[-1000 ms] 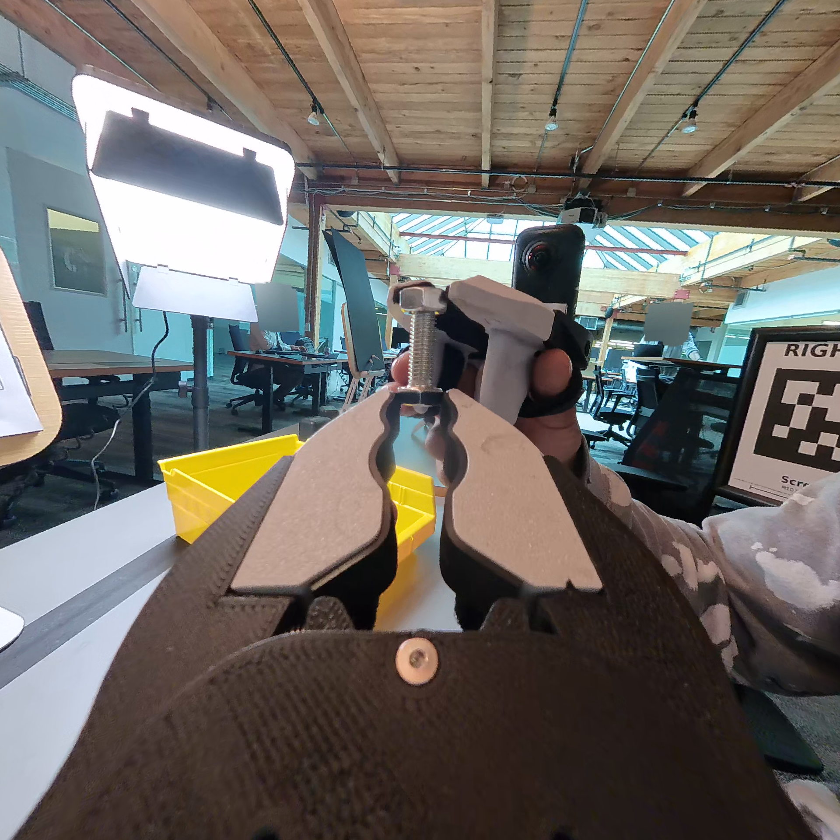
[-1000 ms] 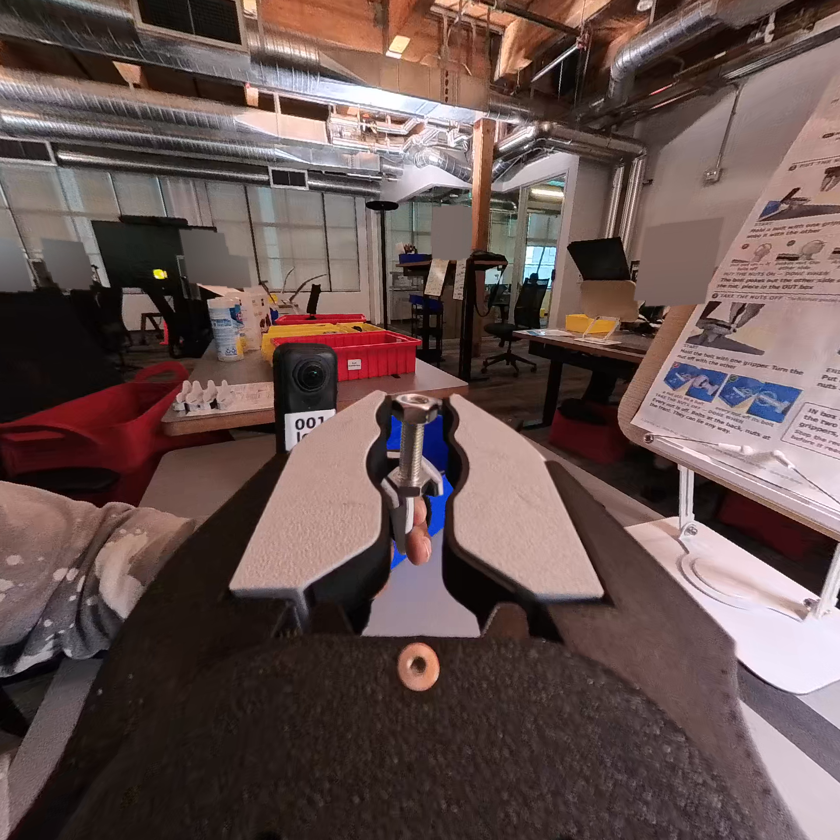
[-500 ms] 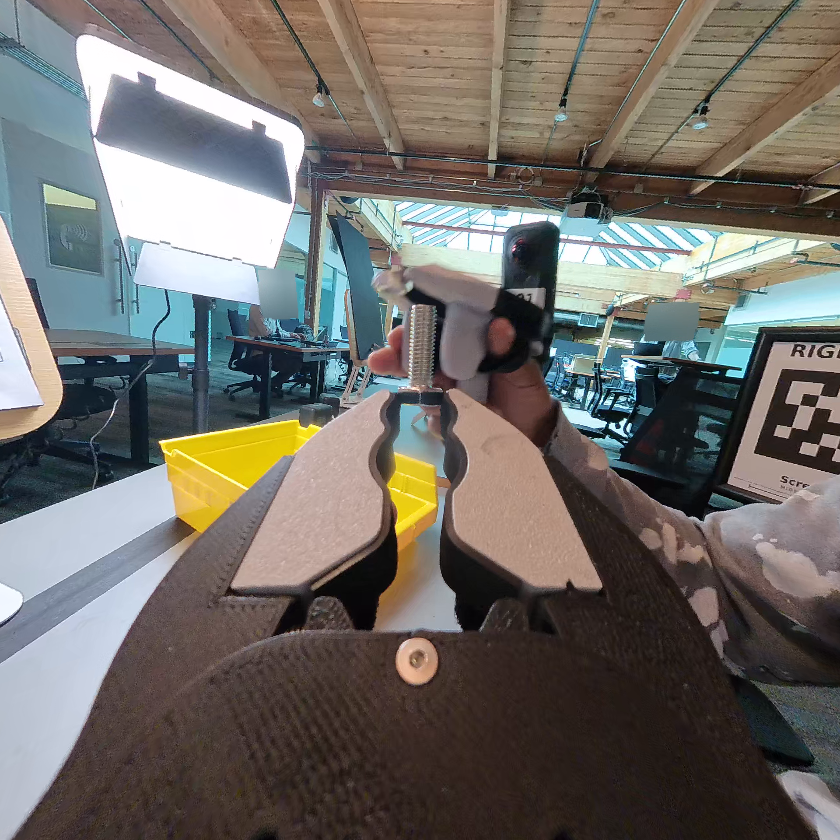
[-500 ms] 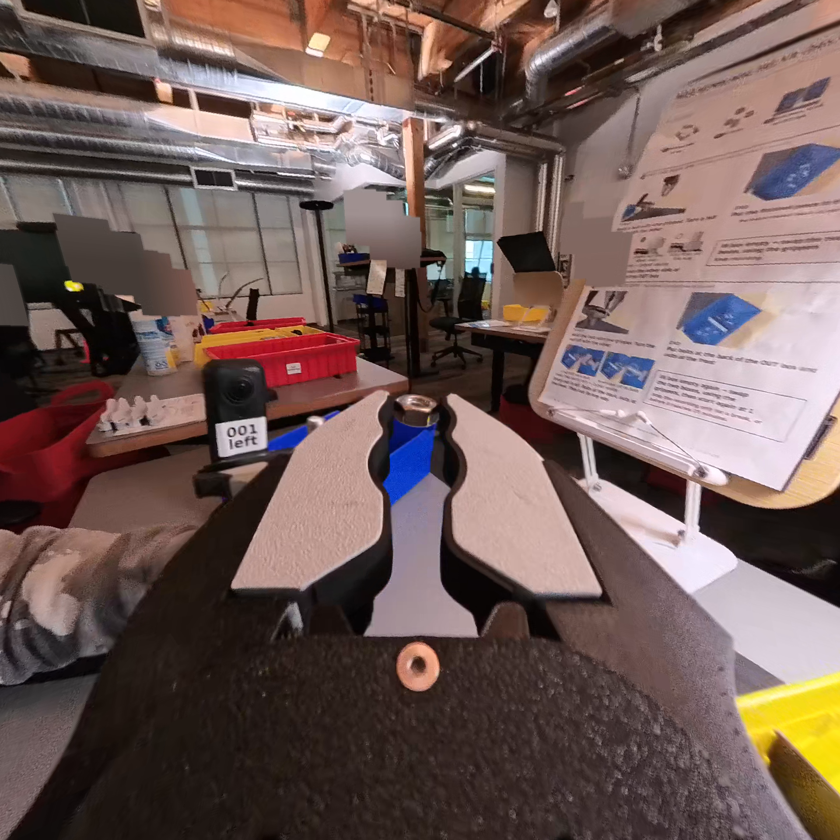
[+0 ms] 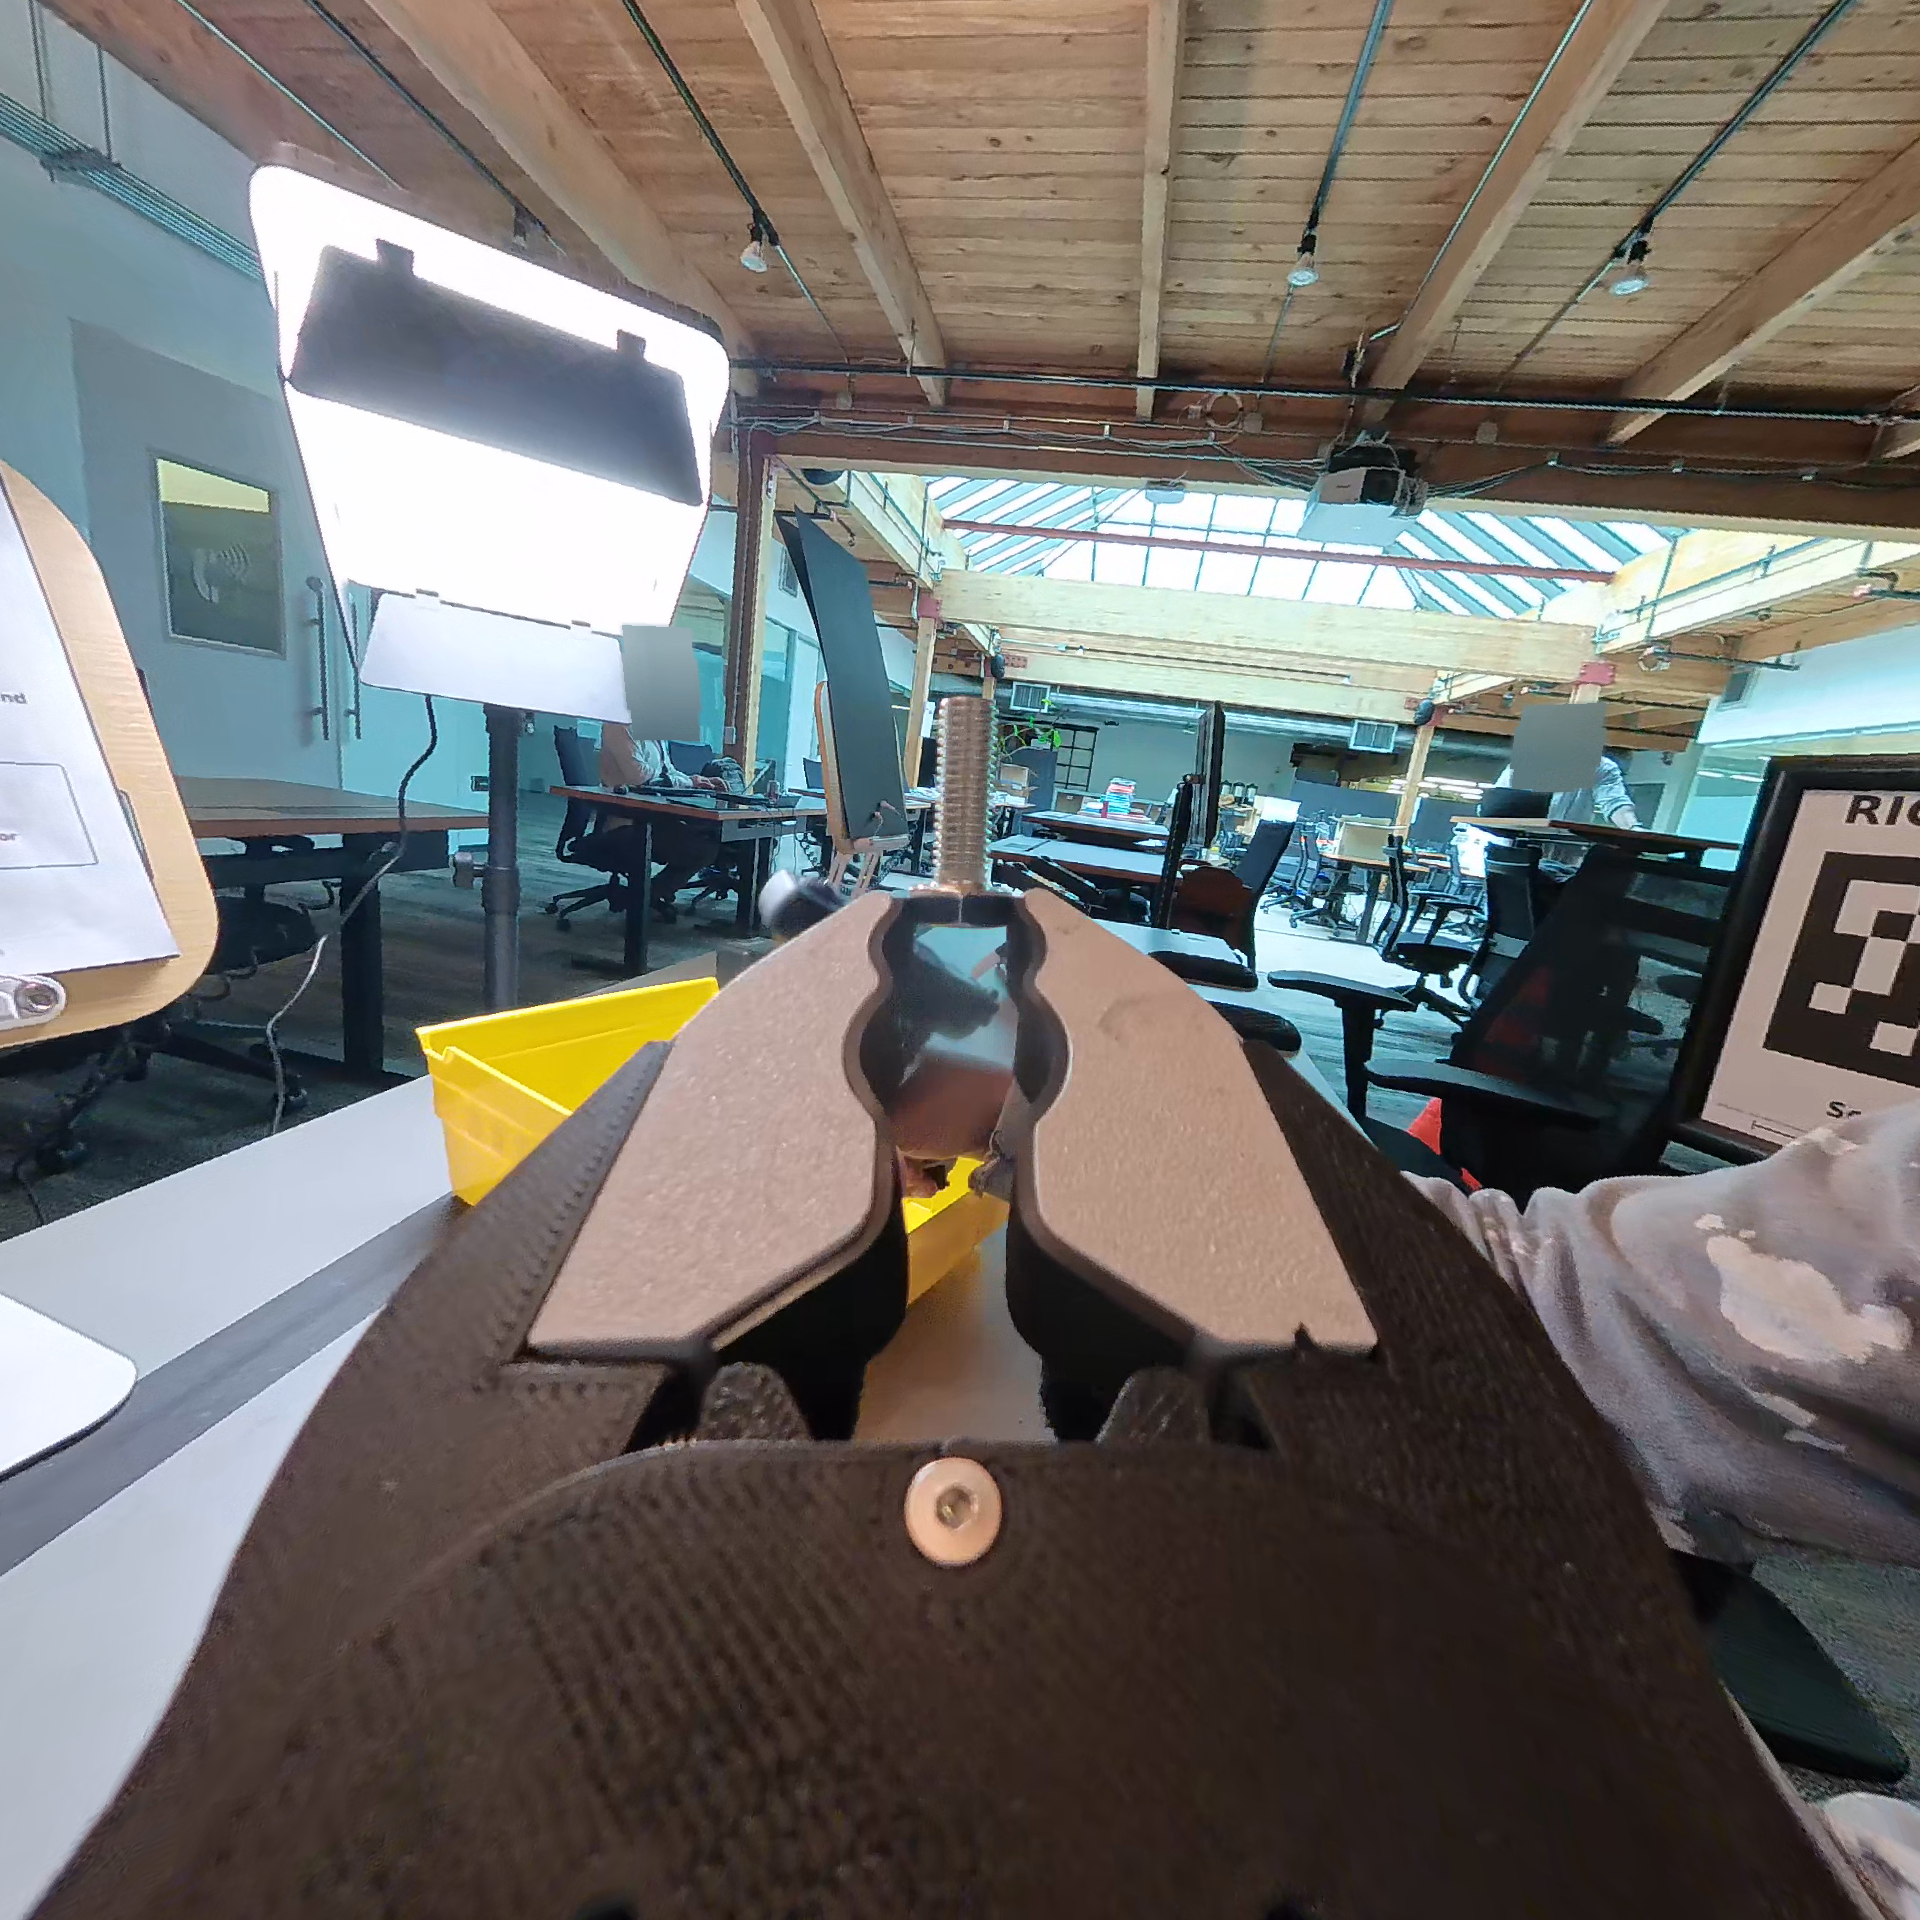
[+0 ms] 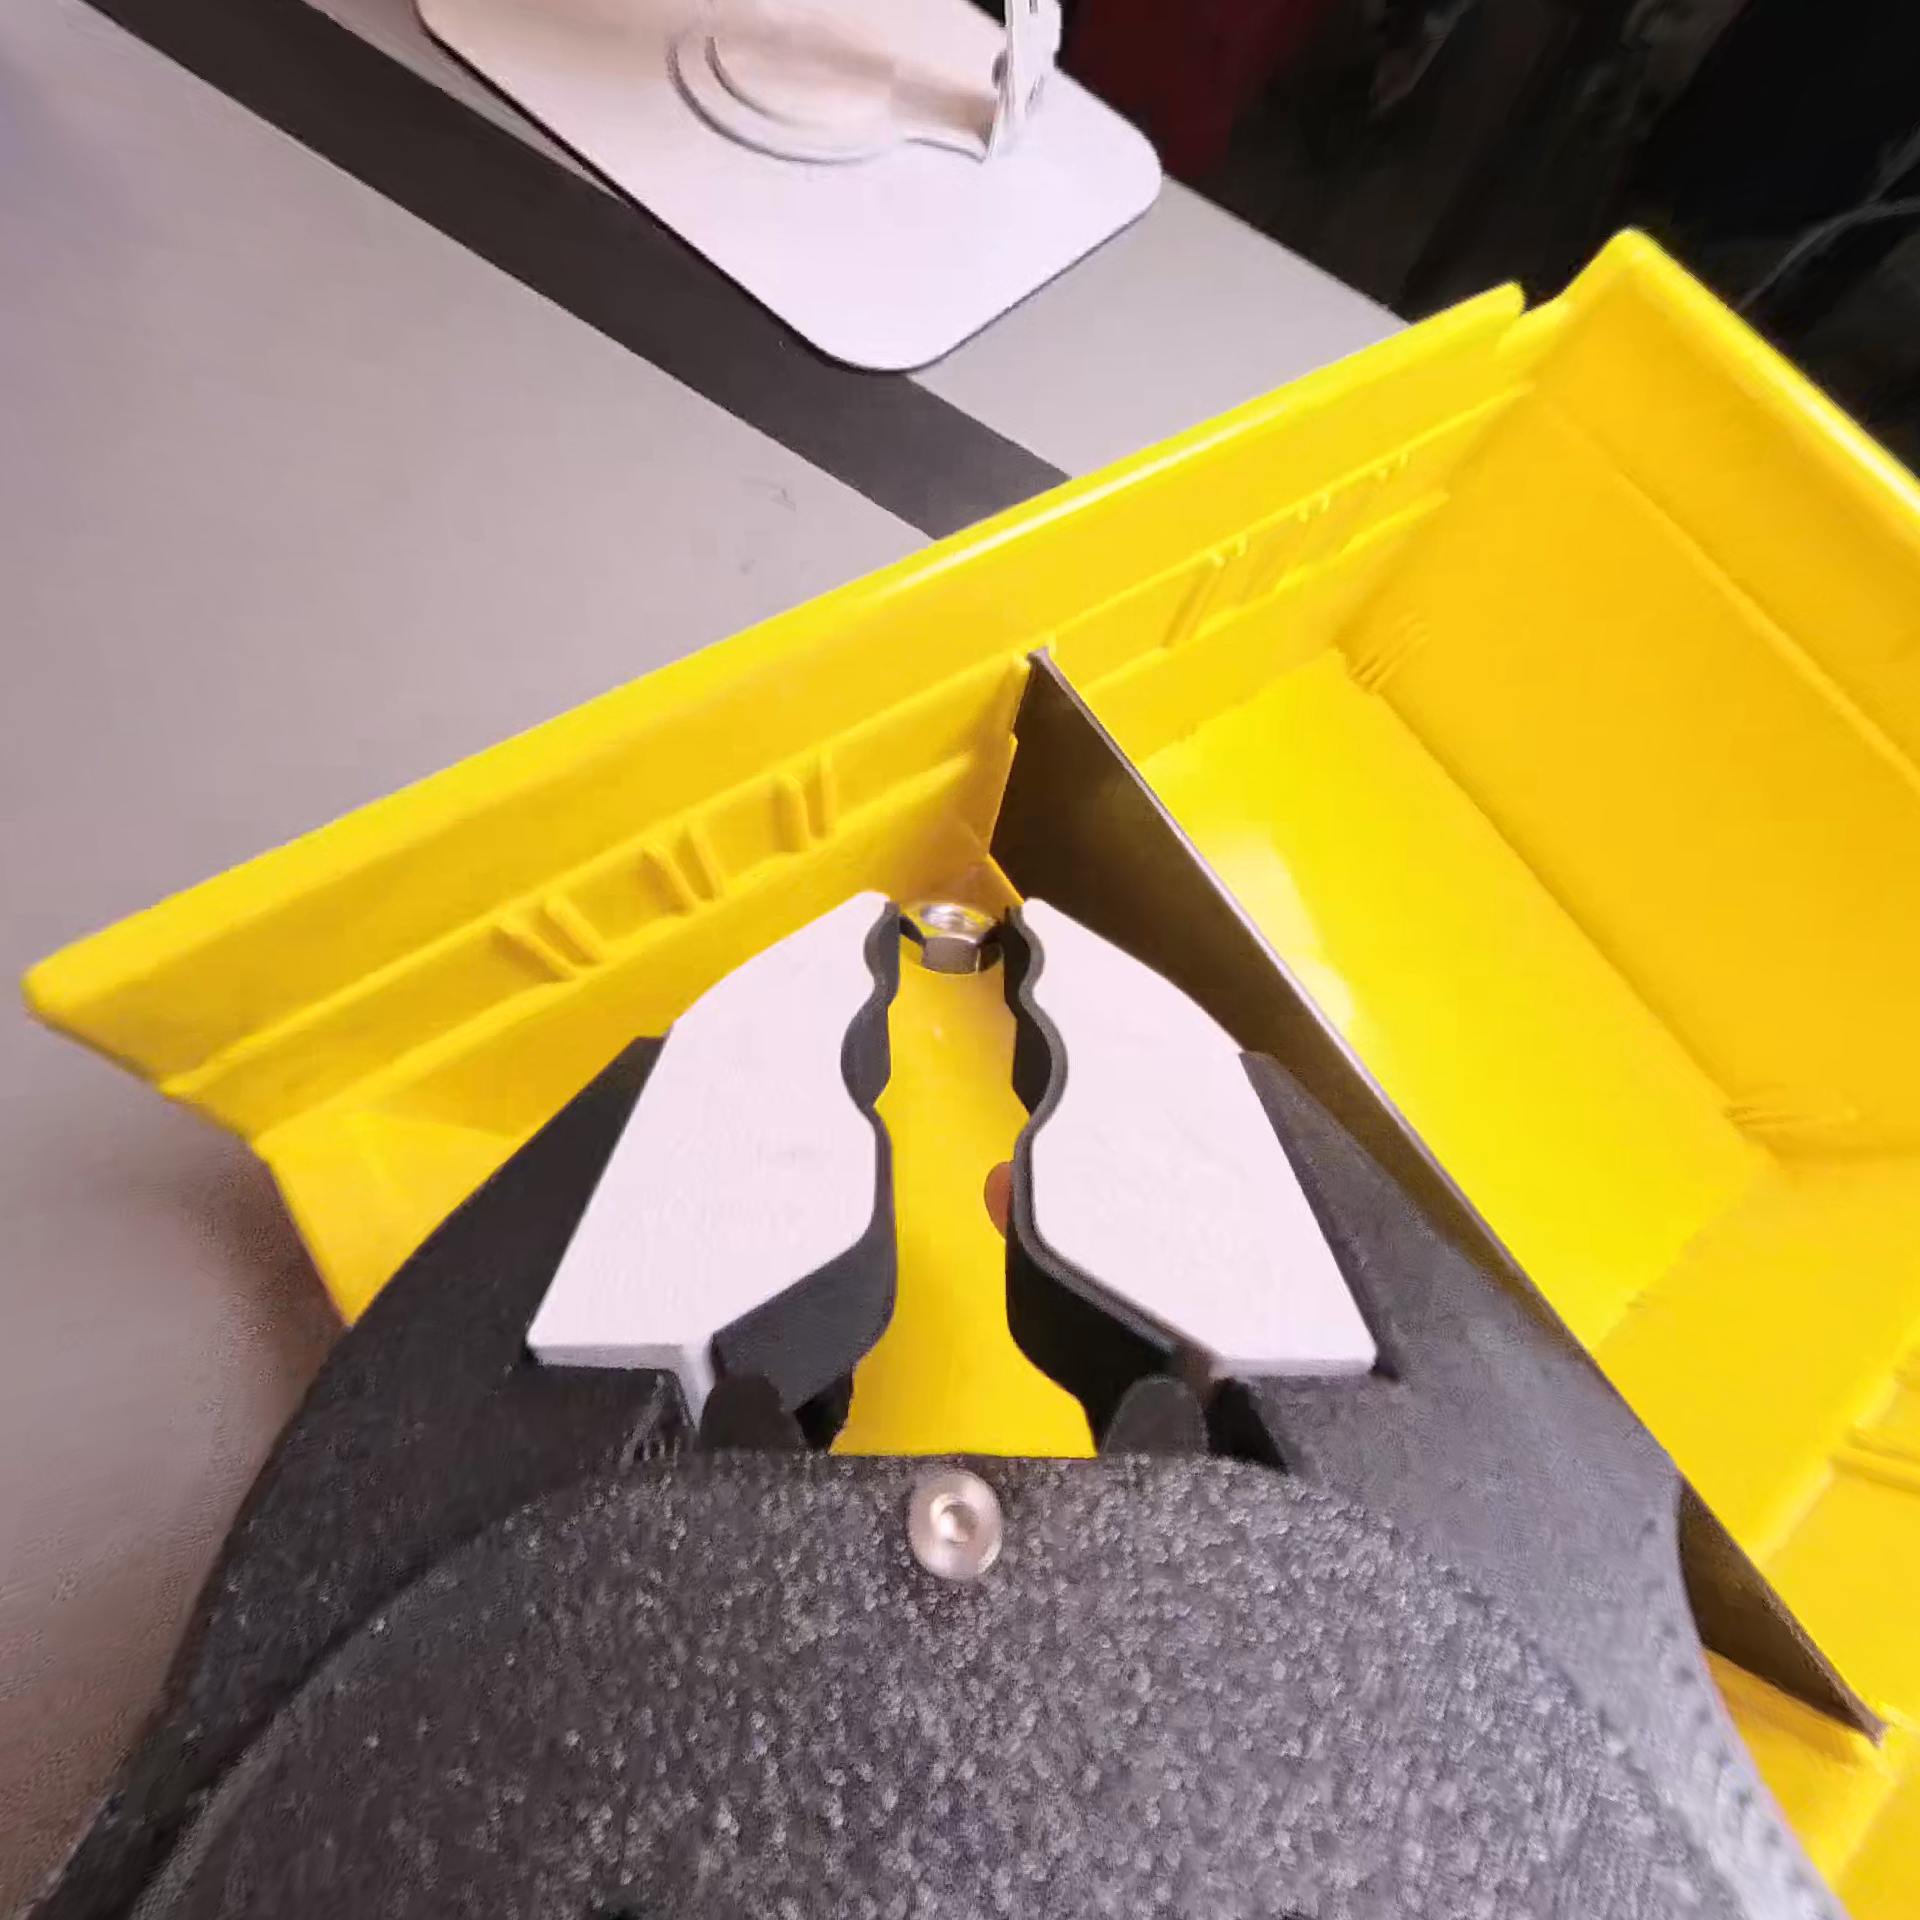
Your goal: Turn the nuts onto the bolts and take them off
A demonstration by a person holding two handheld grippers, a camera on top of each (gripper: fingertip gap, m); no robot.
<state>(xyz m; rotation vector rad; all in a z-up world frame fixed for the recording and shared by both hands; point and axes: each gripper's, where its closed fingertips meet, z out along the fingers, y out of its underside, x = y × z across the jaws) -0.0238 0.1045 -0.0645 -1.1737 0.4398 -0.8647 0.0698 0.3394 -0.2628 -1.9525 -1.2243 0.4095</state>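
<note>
In the left wrist view my left gripper is shut on the head end of a silver bolt. The bolt stands upright above the fingertips with its threaded shank bare. In the right wrist view my right gripper is shut on a silver hex nut. It holds the nut tilted down inside the near compartment of a yellow bin, close to the bin's long wall and the dark divider. The bin's floor beneath the nut is hidden by the fingers. The same yellow bin shows behind the left fingers.
The grey table has a dark strip across it. A white stand base sits beyond the bin. A document board stands at the left, a framed marker sign at the right. A patterned sleeve is at the right. There is about 30 cm between the tips of the two grippers.
The right gripper took the nut off the bolt's top, swung away and tipped down into the yellow bin. The bolt stays upright in the left gripper, its shank now bare.
</note>
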